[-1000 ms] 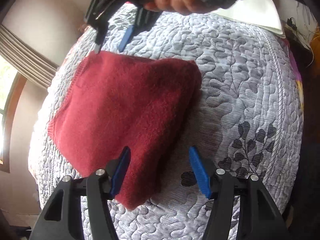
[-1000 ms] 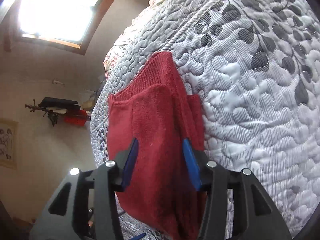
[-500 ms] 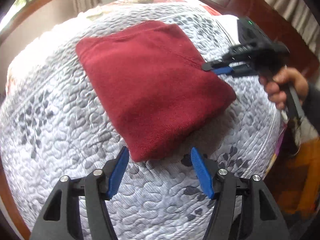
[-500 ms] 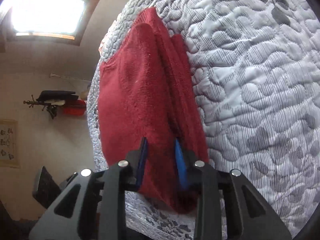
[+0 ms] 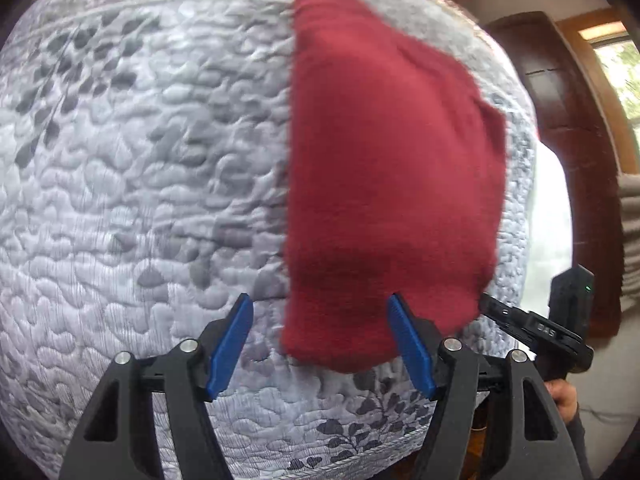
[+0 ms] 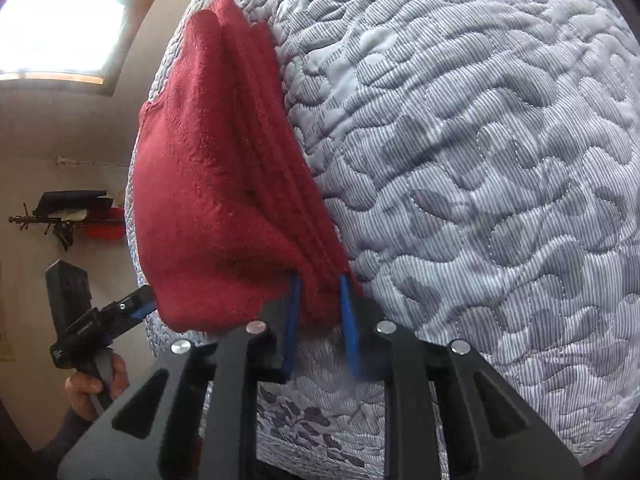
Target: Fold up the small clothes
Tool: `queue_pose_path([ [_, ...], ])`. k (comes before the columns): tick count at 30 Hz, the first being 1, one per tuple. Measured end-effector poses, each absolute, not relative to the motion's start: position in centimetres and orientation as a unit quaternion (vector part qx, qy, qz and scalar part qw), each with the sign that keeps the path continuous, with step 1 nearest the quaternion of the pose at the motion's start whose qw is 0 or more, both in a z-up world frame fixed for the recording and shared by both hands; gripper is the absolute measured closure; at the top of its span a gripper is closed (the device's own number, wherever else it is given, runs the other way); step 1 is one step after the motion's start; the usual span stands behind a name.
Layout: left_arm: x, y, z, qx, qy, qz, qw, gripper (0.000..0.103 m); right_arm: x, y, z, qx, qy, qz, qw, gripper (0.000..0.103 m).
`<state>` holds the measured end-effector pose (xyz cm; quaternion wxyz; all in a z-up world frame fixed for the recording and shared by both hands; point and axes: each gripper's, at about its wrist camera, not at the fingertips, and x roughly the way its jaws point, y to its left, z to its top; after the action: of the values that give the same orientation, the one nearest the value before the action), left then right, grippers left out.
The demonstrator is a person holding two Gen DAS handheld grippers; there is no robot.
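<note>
So the red cloth [image 5: 392, 176] is already folded into a thick stack of layers, lying on the quilted bed [image 5: 140, 160], centre-right of the left wrist frame. Looks like the last bit of the fold, or tidying it into place.

The right gripper [image 6: 318, 316] has its jaws narrow and pinched on the near corner of the cloth, at the bottom centre of its own frame, with several layer edges bunched between the blue pads. The left gripper [image 5: 320, 344] has its jaws wide and holds nothing, though the near edge of the cloth sits right between the pads.

My guess at the next move: either the left closes on that near edge so both ends can be lifted or shifted together, or the right lets go and the stack gets patted flat. The layers look loose at the corner, so a tug could splay them.

Around it: a dark wooden headboard [image 5: 560, 120] upper right, something white [image 5: 548, 208] beside the bed. Nothing really blocks the cloth.
</note>
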<state>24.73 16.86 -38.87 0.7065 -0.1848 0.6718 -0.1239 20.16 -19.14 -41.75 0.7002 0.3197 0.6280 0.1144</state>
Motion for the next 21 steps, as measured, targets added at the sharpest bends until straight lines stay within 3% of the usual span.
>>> queue_pose_path([
  [9, 23.1, 18.4, -38.5, -0.290, 0.642, -0.174, 0.688, 0.031, 20.7, -17.2, -34.3, 0.293, 0.571, 0.187, 0.743, 0.080],
  [14, 22.9, 18.8, -39.2, -0.311, 0.640, -0.178, 0.680, 0.031, 24.0, -13.8, -36.8, 0.268, 0.598, 0.227, 0.720, 0.074],
  [15, 23.1, 19.0, -39.1, -0.320, 0.635, -0.179, 0.679, 0.031, 24.4, -13.9, -37.8, 0.265, 0.606, 0.220, 0.717, 0.078],
  [17, 23.2, 19.6, -39.0, -0.341, 0.625, -0.183, 0.678, 0.031, 24.9, -15.1, -40.0, 0.273, 0.619, 0.202, 0.708, 0.103],
  [21, 24.3, 21.4, -39.3, -0.378, 0.615, -0.185, 0.667, 0.030, 24.8, -17.7, -40.6, 0.319, 0.618, 0.202, 0.689, 0.103],
])
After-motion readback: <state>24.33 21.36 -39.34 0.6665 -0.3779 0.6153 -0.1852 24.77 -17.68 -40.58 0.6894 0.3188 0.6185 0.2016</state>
